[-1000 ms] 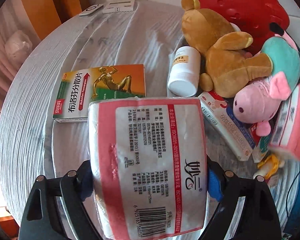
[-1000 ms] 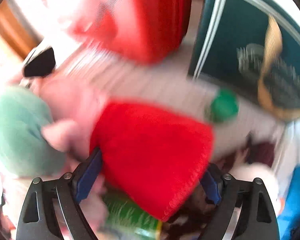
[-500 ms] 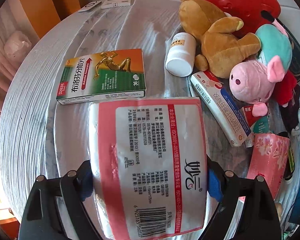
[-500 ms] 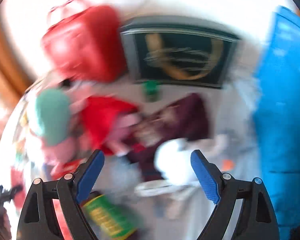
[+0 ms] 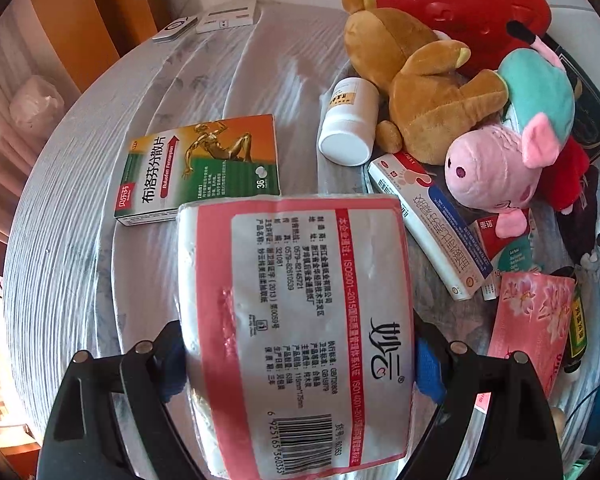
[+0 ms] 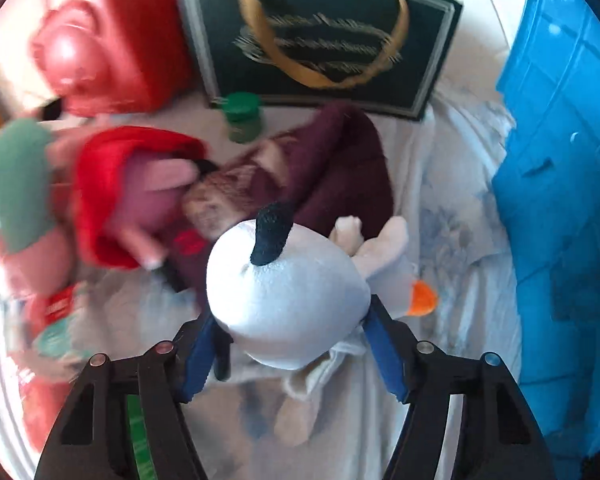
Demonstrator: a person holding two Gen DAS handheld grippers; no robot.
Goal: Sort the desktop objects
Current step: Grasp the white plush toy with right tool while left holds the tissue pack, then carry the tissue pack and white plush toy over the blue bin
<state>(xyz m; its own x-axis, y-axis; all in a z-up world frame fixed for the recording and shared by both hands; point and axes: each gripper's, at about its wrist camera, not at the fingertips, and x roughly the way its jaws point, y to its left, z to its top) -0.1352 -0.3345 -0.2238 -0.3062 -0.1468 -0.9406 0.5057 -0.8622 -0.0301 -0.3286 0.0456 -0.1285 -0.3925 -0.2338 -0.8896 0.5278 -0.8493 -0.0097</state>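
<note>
- My left claw (image 5: 296, 364) pinches the wrapped tissue roll (image 5: 296, 320) above the worktop (image 5: 80, 240).
- My right claw (image 6: 290, 354) has just been closing; its pads now press the white plush toy's (image 6: 288, 296) head.

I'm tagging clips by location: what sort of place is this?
Probably a home: a cloth-covered round table cluttered with plush toys such as the pink pig, medicine boxes and remotes.
</note>
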